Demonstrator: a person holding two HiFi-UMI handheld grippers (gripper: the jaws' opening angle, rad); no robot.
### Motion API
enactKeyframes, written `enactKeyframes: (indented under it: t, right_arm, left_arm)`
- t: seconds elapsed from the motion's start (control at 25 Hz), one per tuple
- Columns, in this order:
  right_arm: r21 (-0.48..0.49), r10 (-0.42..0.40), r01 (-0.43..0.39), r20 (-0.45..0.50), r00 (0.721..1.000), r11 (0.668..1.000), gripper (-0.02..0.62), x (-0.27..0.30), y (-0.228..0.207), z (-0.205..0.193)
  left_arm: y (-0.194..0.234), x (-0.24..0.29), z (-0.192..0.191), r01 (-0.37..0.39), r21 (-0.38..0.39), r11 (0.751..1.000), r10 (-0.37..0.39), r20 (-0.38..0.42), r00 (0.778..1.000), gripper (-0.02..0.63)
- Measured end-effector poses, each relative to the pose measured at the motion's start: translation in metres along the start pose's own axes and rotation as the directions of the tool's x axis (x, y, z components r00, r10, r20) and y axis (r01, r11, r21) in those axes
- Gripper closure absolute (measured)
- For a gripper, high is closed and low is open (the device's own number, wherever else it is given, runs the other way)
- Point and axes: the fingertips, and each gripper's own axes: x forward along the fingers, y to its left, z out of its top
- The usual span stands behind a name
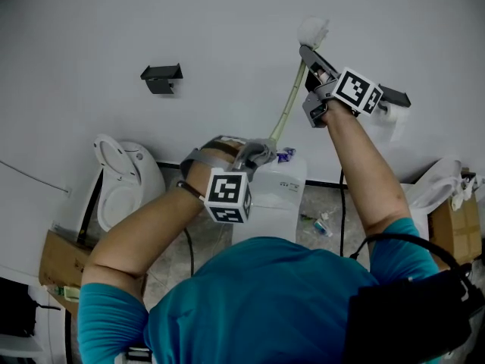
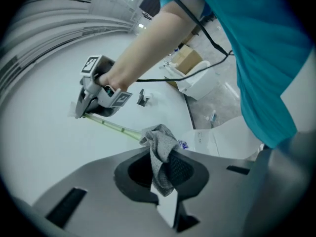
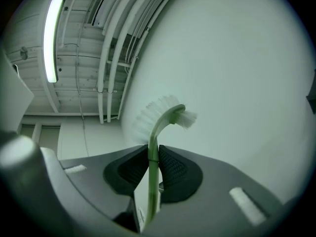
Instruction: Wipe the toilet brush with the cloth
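The toilet brush has a pale green handle (image 1: 286, 108) and a white bristle head (image 1: 313, 30), held up against the wall. My right gripper (image 1: 309, 61) is shut on the handle just below the head. In the right gripper view the handle (image 3: 152, 181) runs up between the pads to the bristles (image 3: 160, 113). My left gripper (image 1: 246, 156) is shut on a grey cloth (image 1: 259, 152) at the handle's lower end. In the left gripper view the cloth (image 2: 160, 149) bunches out of the pads and meets the handle (image 2: 111, 126), with the right gripper (image 2: 81, 111) further up.
A white toilet (image 1: 125, 180) with its lid up stands at the left. A white tank (image 1: 276, 188) is below the grippers. A black bracket (image 1: 161, 76) is on the wall, and a paper holder (image 1: 394, 101) at the right. Cardboard boxes (image 1: 57, 260) sit on the floor.
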Motion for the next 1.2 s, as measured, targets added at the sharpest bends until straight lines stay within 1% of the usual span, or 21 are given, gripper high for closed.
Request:
enactKeyframes:
  t: [0.04,0.08,0.12,0.2,0.28,0.4,0.48,0.52,0.56,0.6,0.72,0.84,1.0,1.08,1.2]
  right_arm:
    - [-0.004,0.029,-0.029,-0.014,0.999,1.0,0.532,-0.002,0.006,-0.004]
    - [-0.007,0.067,-0.067,-0.031,0.997,0.998,0.532,-0.005,0.015,-0.008]
    - [-0.009,0.114,-0.114,-0.048,0.992,0.993,0.532,-0.008,0.025,-0.013]
    - [-0.005,0.209,-0.21,-0.081,0.975,0.978,0.532,-0.014,0.047,-0.024]
    - [0.024,0.285,-0.284,-0.098,0.954,0.959,0.532,-0.023,0.065,-0.036]
    - [0.104,0.386,-0.376,-0.1,0.917,0.921,0.532,-0.032,0.091,-0.054]
    - [0.147,0.425,-0.409,-0.101,0.899,0.901,0.532,-0.035,0.104,-0.065]
    - [0.163,0.435,-0.417,-0.1,0.895,0.894,0.532,-0.036,0.109,-0.07]
    - [0.178,0.44,-0.419,-0.097,0.893,0.89,0.532,-0.036,0.111,-0.073]
    - [0.194,0.441,-0.418,-0.091,0.893,0.887,0.532,-0.035,0.113,-0.075]
    - [0.224,0.44,-0.414,-0.079,0.895,0.882,0.532,-0.033,0.115,-0.079]
    - [0.226,0.432,-0.408,-0.07,0.899,0.885,0.532,-0.031,0.117,-0.079]
    - [0.215,0.422,-0.402,-0.053,0.905,0.89,0.532,-0.028,0.119,-0.074]
    - [0.209,0.421,-0.403,-0.048,0.906,0.891,0.532,-0.028,0.12,-0.071]
    - [0.21,0.418,-0.4,-0.043,0.908,0.892,0.532,-0.026,0.12,-0.07]
  left_arm:
    - [0.003,-0.006,-0.001,0.003,-0.067,0.998,-0.002,0.027,1.0,0.568]
    - [0.008,-0.011,-0.002,0.011,-0.149,0.989,-0.002,0.059,0.998,0.568]
    - [0.016,-0.018,-0.004,0.02,-0.239,0.971,0.002,0.093,0.996,0.568]
    - [0.04,-0.028,-0.011,0.025,-0.402,0.915,0.039,0.15,0.988,0.568]
    - [0.074,-0.038,-0.018,0.009,-0.527,0.85,0.108,0.192,0.975,0.568]
    - [0.119,-0.049,-0.024,0.001,-0.655,0.756,0.215,0.25,0.944,0.568]
    - [0.14,-0.055,-0.022,0.016,-0.708,0.706,0.264,0.285,0.922,0.568]
    - [0.147,-0.057,-0.02,0.026,-0.724,0.689,0.279,0.297,0.913,0.568]
    - [0.151,-0.058,-0.017,0.032,-0.733,0.679,0.288,0.306,0.907,0.568]
    - [0.154,-0.058,-0.014,0.035,-0.737,0.675,0.294,0.312,0.904,0.568]
    - [0.155,-0.054,-0.006,0.042,-0.739,0.673,0.302,0.326,0.896,0.568]
    - [0.15,-0.048,0.0,0.056,-0.742,0.668,0.3,0.338,0.892,0.568]
    - [0.148,-0.045,0.003,0.055,-0.738,0.672,0.302,0.341,0.89,0.568]
    - [0.148,-0.045,0.005,0.054,-0.731,0.68,0.303,0.347,0.887,0.568]
    - [0.146,-0.045,0.006,0.052,-0.717,0.695,0.293,0.348,0.891,0.568]
